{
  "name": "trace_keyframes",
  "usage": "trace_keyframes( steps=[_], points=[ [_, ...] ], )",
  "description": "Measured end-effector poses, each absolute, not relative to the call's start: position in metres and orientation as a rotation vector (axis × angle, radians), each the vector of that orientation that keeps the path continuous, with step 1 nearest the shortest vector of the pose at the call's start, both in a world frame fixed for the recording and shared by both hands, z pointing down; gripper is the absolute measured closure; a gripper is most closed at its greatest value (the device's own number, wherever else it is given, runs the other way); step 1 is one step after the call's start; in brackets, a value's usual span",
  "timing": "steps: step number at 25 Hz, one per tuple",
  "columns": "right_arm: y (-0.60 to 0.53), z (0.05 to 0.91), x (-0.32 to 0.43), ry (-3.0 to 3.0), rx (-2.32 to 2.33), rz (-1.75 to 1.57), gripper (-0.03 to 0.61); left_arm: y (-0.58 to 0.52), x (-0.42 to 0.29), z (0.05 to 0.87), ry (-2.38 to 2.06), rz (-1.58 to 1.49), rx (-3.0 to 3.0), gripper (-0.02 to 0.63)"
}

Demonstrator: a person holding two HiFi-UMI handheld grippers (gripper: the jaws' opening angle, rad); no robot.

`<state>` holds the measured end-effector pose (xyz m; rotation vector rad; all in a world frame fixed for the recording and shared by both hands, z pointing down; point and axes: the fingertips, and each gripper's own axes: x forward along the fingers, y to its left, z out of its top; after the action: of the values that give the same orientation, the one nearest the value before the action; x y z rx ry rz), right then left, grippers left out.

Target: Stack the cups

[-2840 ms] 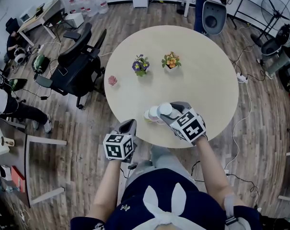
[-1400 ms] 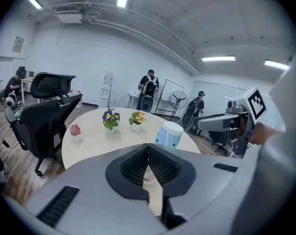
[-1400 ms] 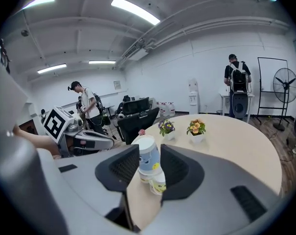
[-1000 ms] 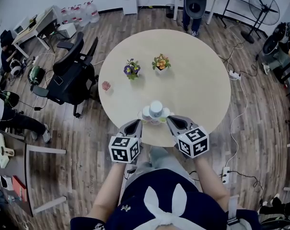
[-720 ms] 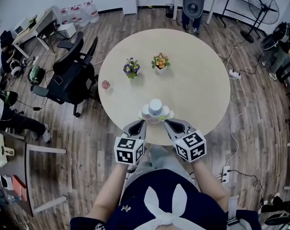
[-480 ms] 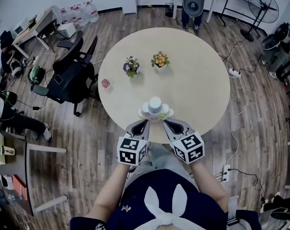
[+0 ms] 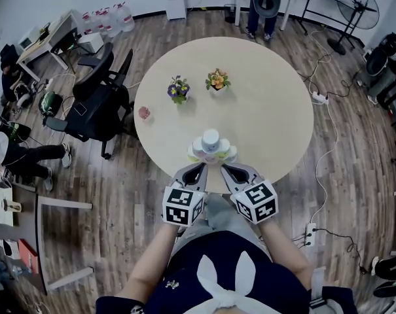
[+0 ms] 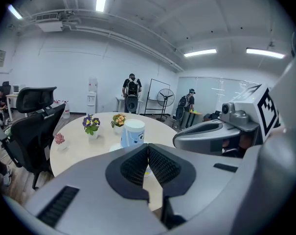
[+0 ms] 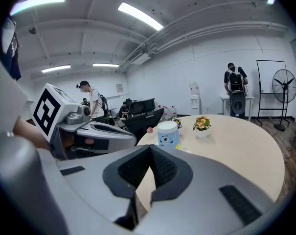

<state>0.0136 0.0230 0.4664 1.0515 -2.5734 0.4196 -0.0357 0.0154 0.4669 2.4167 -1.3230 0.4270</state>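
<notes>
A stack of cups [image 7: 211, 142] stands near the front edge of the round beige table [image 7: 270, 110]. The top cup [image 8: 133, 132] is white and blue with a cartoon face, upside down, with pale cups around its base. My left gripper [image 7: 199, 168] and right gripper [image 7: 224, 168] sit side by side just short of the stack, both shut and empty, touching no cup. In the left gripper view the shut left gripper [image 8: 148, 148] points at the cup. The right gripper view shows the right gripper [image 9: 150, 151] shut, with the cup [image 9: 168, 134] beyond it.
Farther back on the table stand a purple flower pot [image 7: 178, 89], an orange flower pot [image 7: 216, 80] and a small pink plant [image 7: 144, 112]. A black office chair [image 7: 96, 103] is at the table's left. People stand by desks at the room's far side.
The right gripper, earlier at the cups, has drawn back from them. Over the last second both grippers have moved inward toward each other, and their jaws have stayed shut.
</notes>
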Motion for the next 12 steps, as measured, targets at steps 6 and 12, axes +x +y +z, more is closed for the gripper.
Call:
trace_keyframes(
  steps=[6, 12],
  points=[
    [0.0266, 0.4654, 0.0132, -2.575, 1.044, 0.416, 0.575, 0.0184, -0.0345, 0.4651, -1.325, 0.425, 2.422, 0.592],
    [0.0299, 0.4660, 0.0122, -2.569, 1.034, 0.412, 0.575, 0.0199, -0.0352, 0.4641, -1.324, 0.424, 2.424, 0.592]
  ],
)
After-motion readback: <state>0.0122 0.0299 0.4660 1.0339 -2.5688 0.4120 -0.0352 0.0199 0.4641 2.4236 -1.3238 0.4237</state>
